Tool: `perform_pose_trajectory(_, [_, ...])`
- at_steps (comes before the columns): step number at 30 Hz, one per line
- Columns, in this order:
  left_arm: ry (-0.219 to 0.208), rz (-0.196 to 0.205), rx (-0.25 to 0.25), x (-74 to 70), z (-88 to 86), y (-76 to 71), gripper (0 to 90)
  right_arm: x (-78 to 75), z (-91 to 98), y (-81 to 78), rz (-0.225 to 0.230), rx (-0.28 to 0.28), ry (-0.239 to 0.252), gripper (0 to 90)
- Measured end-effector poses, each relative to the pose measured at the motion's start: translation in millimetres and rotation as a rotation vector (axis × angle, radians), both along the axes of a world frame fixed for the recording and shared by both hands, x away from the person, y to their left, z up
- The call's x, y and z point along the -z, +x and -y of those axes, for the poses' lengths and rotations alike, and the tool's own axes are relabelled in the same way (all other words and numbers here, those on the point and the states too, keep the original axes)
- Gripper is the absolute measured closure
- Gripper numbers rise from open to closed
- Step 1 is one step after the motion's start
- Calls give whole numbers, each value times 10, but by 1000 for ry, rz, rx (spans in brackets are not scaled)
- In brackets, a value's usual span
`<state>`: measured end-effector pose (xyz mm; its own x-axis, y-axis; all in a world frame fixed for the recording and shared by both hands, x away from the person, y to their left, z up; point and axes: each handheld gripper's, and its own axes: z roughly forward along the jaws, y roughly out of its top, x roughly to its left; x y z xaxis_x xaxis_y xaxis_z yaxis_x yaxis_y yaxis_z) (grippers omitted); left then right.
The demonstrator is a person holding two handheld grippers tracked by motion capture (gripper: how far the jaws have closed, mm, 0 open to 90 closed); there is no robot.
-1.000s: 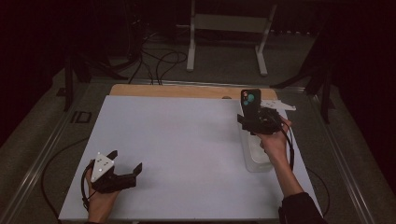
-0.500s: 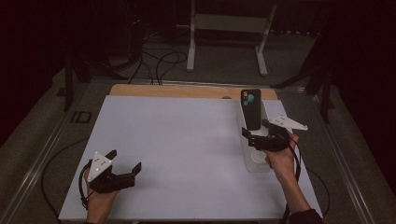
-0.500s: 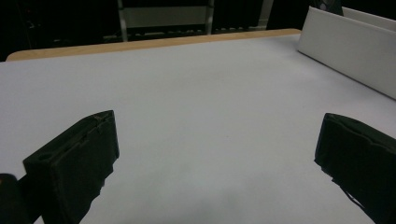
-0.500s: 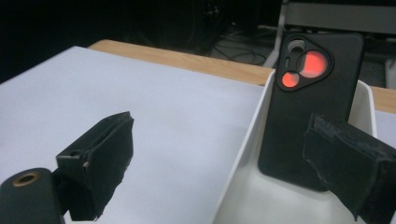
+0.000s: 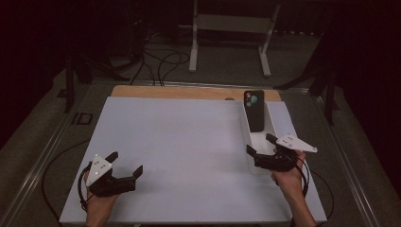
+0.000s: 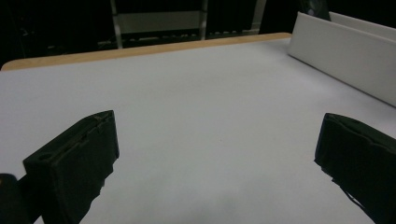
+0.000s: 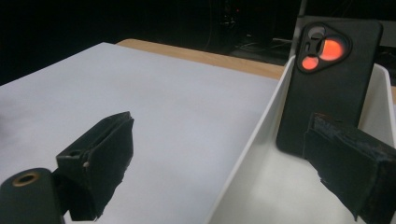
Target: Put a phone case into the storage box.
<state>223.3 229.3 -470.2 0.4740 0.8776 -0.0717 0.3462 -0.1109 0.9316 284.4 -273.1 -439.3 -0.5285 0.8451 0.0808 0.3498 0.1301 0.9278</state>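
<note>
White table is sitting in a dark room; black phone is leaning inside the white bin. Right gripper and left gripper are both hovering with jaws spread, empty.

A flat white board is lying on the wooden table, whose far edge is showing behind the board. A long narrow white plastic tray is sitting on the board's right side, running from near to far. A dark rectangular smartphone is standing in the tray's far end, leaning back against the far wall. The right gripper is hovering at the tray's near end, jaws spread apart, one over the tray and one over the board beside it. The left gripper is resting at the board's near left corner, well apart from the tray, jaws spread with nothing between them.
</note>
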Motion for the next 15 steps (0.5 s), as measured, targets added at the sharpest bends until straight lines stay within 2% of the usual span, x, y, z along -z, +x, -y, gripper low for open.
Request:
perform_pose_trajectory(1, [1,6,5,-8,-5,-7,0,31,26,-67,7,-7,15,84])
perform_pose_trajectory(5, [18,20,28,-23,-14,-35,0,89,69,-176,29,-14,21,85])
perform_pose_trajectory(14, [33,16,54,-3,9,-41,0,271,156,-359,42,-25,38,85])
perform_pose_trajectory(15, [36,15,56,0,11,-41,0,315,179,-407,56,-29,46,85])
